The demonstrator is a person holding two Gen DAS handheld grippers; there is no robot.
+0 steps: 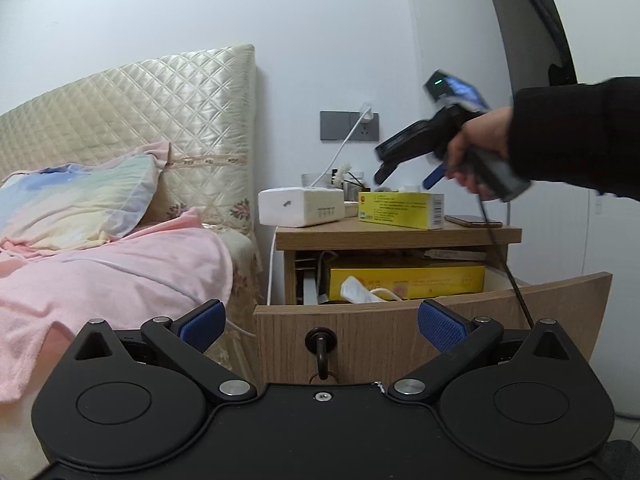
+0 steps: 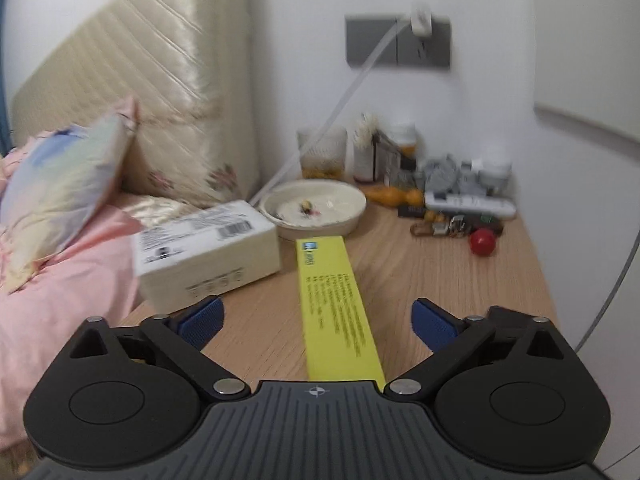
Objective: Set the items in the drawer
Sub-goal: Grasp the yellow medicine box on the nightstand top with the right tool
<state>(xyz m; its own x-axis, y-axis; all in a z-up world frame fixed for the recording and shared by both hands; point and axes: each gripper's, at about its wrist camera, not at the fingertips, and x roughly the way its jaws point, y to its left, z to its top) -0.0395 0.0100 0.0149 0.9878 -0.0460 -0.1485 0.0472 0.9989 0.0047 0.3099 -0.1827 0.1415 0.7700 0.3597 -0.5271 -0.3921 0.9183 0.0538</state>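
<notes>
The nightstand drawer (image 1: 400,332) is pulled open, with a key (image 1: 321,346) in its front; inside lie a yellow box (image 1: 408,280) and a white packet. A yellow box (image 1: 402,210) lies on the nightstand top (image 1: 360,234), next to a white tissue pack (image 1: 302,206). My left gripper (image 1: 320,320) is open and empty, in front of the drawer. My right gripper (image 2: 318,320) is open above the nightstand, and the yellow box (image 2: 336,308) lies lengthwise between its fingers, untouched. The left wrist view shows the right gripper (image 1: 408,168) held above the box.
A white bowl (image 2: 352,216), the tissue pack (image 2: 208,252), jars, a remote (image 2: 468,202), a red ball (image 2: 483,242) and small clutter crowd the nightstand's back. A phone (image 1: 474,221) lies at its right. The bed with pink blanket (image 1: 112,272) and pillow is left. A charger cable hangs from the wall socket (image 1: 350,126).
</notes>
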